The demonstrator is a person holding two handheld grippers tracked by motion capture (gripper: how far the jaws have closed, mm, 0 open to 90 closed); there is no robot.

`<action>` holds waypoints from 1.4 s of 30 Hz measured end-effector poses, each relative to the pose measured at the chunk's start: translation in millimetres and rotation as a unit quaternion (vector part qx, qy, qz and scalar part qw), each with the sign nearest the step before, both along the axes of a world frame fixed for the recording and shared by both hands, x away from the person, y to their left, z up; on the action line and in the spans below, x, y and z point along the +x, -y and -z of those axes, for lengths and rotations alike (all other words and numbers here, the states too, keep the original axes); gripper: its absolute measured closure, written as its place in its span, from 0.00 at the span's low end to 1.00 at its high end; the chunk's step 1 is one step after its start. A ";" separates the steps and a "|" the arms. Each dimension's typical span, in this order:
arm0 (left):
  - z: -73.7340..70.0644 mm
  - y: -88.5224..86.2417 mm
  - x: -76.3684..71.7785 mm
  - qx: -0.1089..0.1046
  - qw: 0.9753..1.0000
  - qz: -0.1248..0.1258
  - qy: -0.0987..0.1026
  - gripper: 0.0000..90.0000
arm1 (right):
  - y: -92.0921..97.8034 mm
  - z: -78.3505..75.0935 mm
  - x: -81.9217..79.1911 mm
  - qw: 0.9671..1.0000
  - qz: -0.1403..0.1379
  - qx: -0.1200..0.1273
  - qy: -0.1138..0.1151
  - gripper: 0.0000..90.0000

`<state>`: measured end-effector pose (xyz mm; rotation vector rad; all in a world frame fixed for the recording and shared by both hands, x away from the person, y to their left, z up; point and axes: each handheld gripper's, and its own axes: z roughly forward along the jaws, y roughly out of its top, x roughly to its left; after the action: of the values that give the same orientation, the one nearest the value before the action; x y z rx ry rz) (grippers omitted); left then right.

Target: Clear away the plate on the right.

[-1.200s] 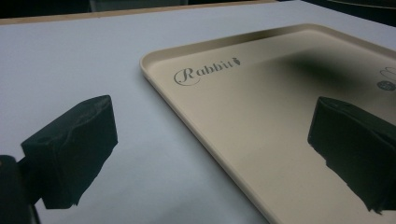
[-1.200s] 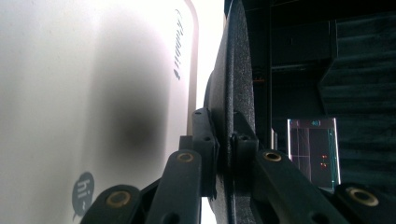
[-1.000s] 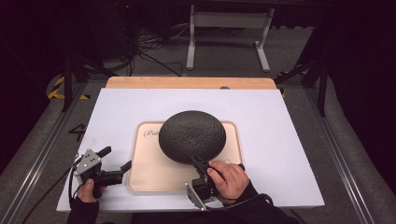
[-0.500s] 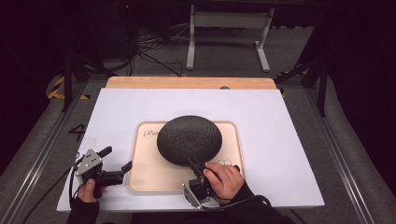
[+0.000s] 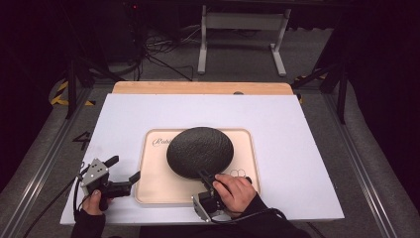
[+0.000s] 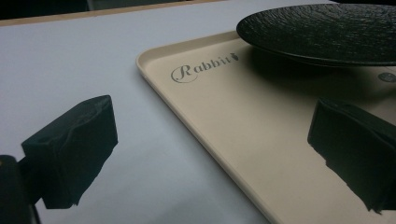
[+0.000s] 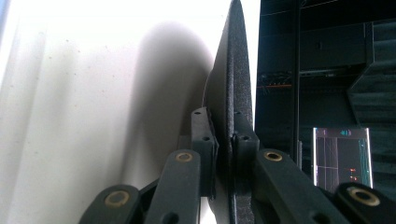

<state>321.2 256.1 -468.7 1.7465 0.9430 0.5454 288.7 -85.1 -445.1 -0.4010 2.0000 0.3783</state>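
Note:
A round black textured plate (image 5: 199, 151) hangs just above a cream tray (image 5: 156, 181) printed "Rabbit", casting a shadow on it. My right gripper (image 5: 205, 176) is shut on the plate's near rim; in the right gripper view both jaws pinch the plate's edge (image 7: 232, 93). The same plate (image 6: 322, 30) floats over the tray (image 6: 224, 112) in the left gripper view. My left gripper (image 5: 124, 168) stands open and holds nothing, straddling the tray's left rim, one finger (image 6: 70, 149) over the white mat and the other over the tray.
A white mat (image 5: 297, 139) covers the table, with a wooden board (image 5: 198, 88) along its far edge. A metal stand (image 5: 242, 34) and cables lie on the floor beyond. Aluminium rails (image 5: 44, 163) run along both sides.
The plate, held by my right gripper, has shifted left and toward me over the tray. The left gripper has stayed put.

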 end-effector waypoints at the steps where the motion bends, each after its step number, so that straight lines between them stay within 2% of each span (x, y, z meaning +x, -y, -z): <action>1: 0.0 0.0 0.0 0.000 1.000 0.000 0.000 0.03 | -0.4 0.5 0.0 1.000 -0.001 -0.002 0.000 0.94; 18: 0.0 0.5 -0.2 0.000 1.000 0.001 0.001 0.03 | -3.0 7.6 0.8 1.000 0.001 -0.004 -0.015 0.92; 27: 0.1 0.6 -0.4 0.001 1.000 0.002 0.002 0.03 | -3.9 11.4 2.6 1.000 -0.003 -0.013 -0.011 0.93; 30: 0.1 0.7 -0.4 0.001 1.000 0.002 0.002 0.03 | -4.1 13.0 2.4 1.000 -0.003 -0.013 -0.022 0.95; 34: 0.1 0.8 -0.5 0.001 1.000 0.003 0.002 0.03 | -4.8 14.8 1.9 0.999 -0.001 -0.019 -0.026 0.95; 42: 0.1 0.8 -0.5 0.002 1.000 0.003 0.003 0.03 | -4.2 18.6 1.7 0.999 0.001 -0.020 -0.044 0.91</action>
<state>320.7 255.3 -468.8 1.7497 0.9331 0.5479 290.4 -81.0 -463.7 -0.4142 2.0959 0.3614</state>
